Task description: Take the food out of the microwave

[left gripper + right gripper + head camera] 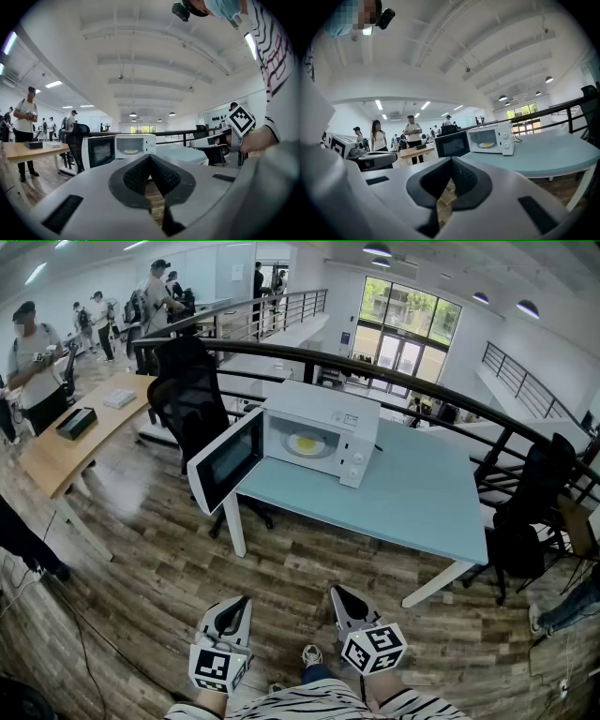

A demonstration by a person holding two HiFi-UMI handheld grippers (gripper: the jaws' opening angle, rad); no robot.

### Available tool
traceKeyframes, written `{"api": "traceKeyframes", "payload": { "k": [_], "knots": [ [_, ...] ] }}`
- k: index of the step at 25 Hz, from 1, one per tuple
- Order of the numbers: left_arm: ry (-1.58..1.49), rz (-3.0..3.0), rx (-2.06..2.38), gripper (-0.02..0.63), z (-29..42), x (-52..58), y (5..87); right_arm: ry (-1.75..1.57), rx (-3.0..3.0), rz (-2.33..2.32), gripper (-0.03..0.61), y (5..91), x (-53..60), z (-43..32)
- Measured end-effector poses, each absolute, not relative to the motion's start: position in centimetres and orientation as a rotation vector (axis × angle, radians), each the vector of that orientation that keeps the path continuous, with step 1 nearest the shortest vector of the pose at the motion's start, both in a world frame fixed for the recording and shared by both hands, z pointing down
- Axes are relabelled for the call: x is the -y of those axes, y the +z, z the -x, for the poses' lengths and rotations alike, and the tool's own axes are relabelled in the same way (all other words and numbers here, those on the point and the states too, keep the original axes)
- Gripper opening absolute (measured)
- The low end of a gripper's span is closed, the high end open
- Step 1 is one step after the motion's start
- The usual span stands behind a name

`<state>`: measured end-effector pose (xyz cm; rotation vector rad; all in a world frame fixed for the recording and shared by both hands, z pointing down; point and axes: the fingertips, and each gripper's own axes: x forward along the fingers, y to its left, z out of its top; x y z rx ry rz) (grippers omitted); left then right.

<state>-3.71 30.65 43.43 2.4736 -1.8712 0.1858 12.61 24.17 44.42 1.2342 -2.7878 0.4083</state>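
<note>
A white microwave [323, 432] stands on the pale blue table [422, 498], its door [225, 460] swung wide open to the left. Inside lies a plate with yellow food [306, 443], also seen as the food [131, 151] in the left gripper view and the food [486, 145] in the right gripper view. My left gripper [241, 603] and right gripper [339, 594] are both shut and empty, held low over the wooden floor, well short of the table and side by side.
A black office chair [192, 395] stands behind the open door. Another dark chair [530, 507] is at the table's right end. A black railing [450, 390] runs behind the table. A wooden desk [70, 442] and several people are at the left.
</note>
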Motion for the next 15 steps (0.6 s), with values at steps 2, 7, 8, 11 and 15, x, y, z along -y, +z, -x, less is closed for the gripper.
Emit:
{"api": "traceKeyframes", "payload": {
  "k": [2,7,8,11,15],
  "knots": [
    [0.179,-2.475,1.87,0.023,3.7,-30.7,43.5,0.411,2.789,-1.236,0.026,44.4,-24.3,-12.6],
    [0.177,-2.48,1.866,0.023,3.7,-30.2,43.7,0.406,2.791,-1.252,0.026,44.4,-23.9,-12.6],
    [0.173,-2.487,1.862,0.023,3.6,-29.9,43.7,0.407,2.794,-1.26,0.026,44.3,-23.7,-12.7],
    [0.155,-2.506,1.85,0.025,3.3,-28.7,43.6,0.447,2.807,-1.28,0.028,44.4,-22.3,-12.8],
    [0.131,-2.506,1.814,0.031,3.3,-25.6,44.0,0.478,2.789,-1.287,0.031,45.3,-19.3,-12.3]
  ]
}}
